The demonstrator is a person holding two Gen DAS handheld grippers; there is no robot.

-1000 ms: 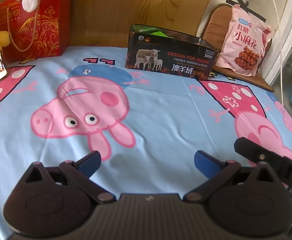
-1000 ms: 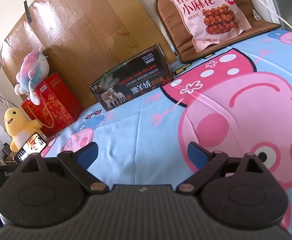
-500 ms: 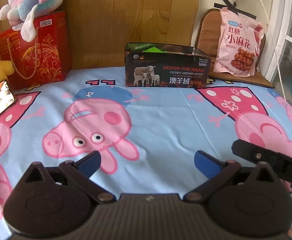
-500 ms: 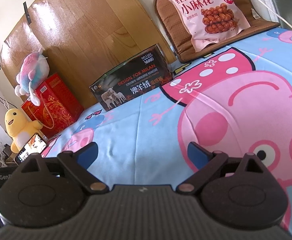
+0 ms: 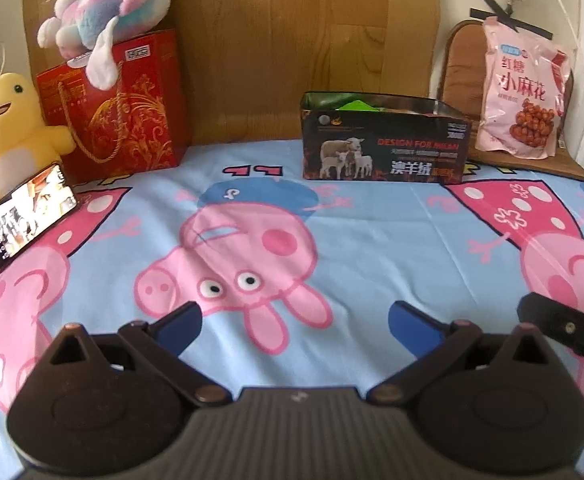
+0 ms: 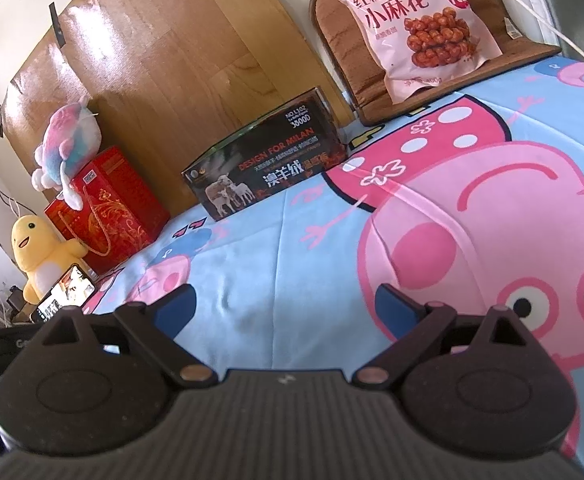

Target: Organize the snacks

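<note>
A blue bedsheet (image 5: 372, 240) printed with pink cartoon pigs covers the whole work surface, and a tall wooden headboard (image 5: 292, 40) rises behind it. Against the headboard on the left stands a red gift bag (image 5: 123, 112) with gold scrollwork and a rope handle; a pink, white and blue plush toy (image 5: 107, 4) lies on top of it. A yellow plush duck (image 5: 7, 120) sits just left of the bag, and a phone (image 5: 23, 216) with its screen lit leans in front of the duck.

Near the middle of the far edge sits a black open-topped box (image 5: 384, 148) showing sheep and the words "DESIGN FOR MILAN"; something green (image 5: 356, 105) shows inside it. To the right of the box, well apart from both grippers, a pink snack bag (image 5: 520, 92) of fried dough twists leans upright against a brown chair cushion (image 5: 460, 64) at the bed's far right corner. The right wrist view shows the same snack bag (image 6: 416, 20) resting on that cushion.

The left gripper (image 5: 294, 322) hovers low over the sheet with its blue-tipped fingers (image 5: 179, 324) spread wide and nothing between them. The right gripper (image 6: 283, 304) is likewise spread apart and empty above the sheet, its fingers (image 6: 396, 304) pointing toward the box and snack bag. Part of the right gripper's black body (image 5: 564, 328) shows at the right edge of the left wrist view.
</note>
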